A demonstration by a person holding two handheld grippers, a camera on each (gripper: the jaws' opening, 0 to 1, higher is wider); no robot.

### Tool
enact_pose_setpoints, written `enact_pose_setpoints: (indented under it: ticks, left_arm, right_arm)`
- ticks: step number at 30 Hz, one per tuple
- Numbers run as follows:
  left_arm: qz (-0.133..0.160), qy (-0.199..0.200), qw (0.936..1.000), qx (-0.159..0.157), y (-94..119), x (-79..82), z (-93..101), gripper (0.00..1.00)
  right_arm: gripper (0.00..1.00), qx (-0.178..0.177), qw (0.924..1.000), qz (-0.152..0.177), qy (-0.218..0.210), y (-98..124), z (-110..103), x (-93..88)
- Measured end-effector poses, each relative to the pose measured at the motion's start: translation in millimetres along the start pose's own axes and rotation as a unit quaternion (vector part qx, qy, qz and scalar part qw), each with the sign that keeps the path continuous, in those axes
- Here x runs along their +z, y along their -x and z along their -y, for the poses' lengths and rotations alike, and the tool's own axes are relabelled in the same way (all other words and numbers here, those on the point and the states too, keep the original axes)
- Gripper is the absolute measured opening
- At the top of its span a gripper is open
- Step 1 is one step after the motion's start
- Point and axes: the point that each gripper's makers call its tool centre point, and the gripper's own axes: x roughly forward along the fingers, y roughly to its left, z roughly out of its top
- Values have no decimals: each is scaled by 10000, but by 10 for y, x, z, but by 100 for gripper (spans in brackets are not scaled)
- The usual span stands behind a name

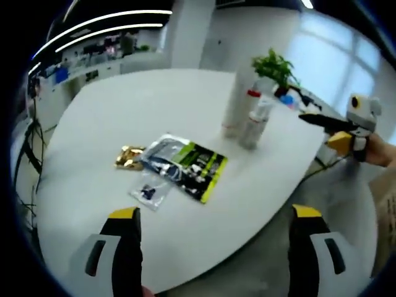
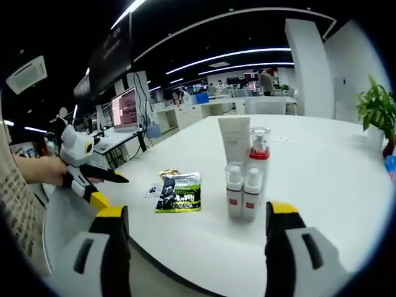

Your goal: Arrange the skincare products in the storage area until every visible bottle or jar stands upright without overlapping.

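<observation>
Bottles (image 2: pixel 244 179) upright on table (image 2: pixel 322 179) beyond right gripper (image 2: pixel 197 216)

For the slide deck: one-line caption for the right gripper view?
Open right gripper faces upright skincare bottles and sachets on a white table.

Green-black packet (image 1: pixel 197 166), gold wrapper (image 1: pixel 128 156), potted plant (image 1: pixel 276 67) on white table (image 1: pixel 124 105)

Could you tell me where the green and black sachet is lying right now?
In the left gripper view the green and black sachet lies flat on the white table, between the gold packet and the standing bottles.
</observation>
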Motion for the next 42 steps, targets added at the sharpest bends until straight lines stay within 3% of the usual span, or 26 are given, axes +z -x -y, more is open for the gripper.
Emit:
enact_pose_setpoints:
  ticks: [13,20,31,38,42]
  left_arm:
    - [-95,-75,9996,260,20,-42,-48,97]
    - [-127,72,9991,411,-15,-54,-82,97]
    - [-259,552,9972,439,-333,-47,98,97]
    - [-165,908,9895,1110,-659,30,-14,97]
    - [-81,767,9866,1441,-878,199,-113,97]
  right_arm:
    - [92,3,9998,-29,186,-6,8,-54]
    - [91,36,9998,-59,202,-13,6,-70]
    - [91,54,9993,-138,336,-27,-16,-90]
    - [91,-8,9994,0,348,-2,-1,-49]
    - [91,-56,9994,59,349,5,4,-26]
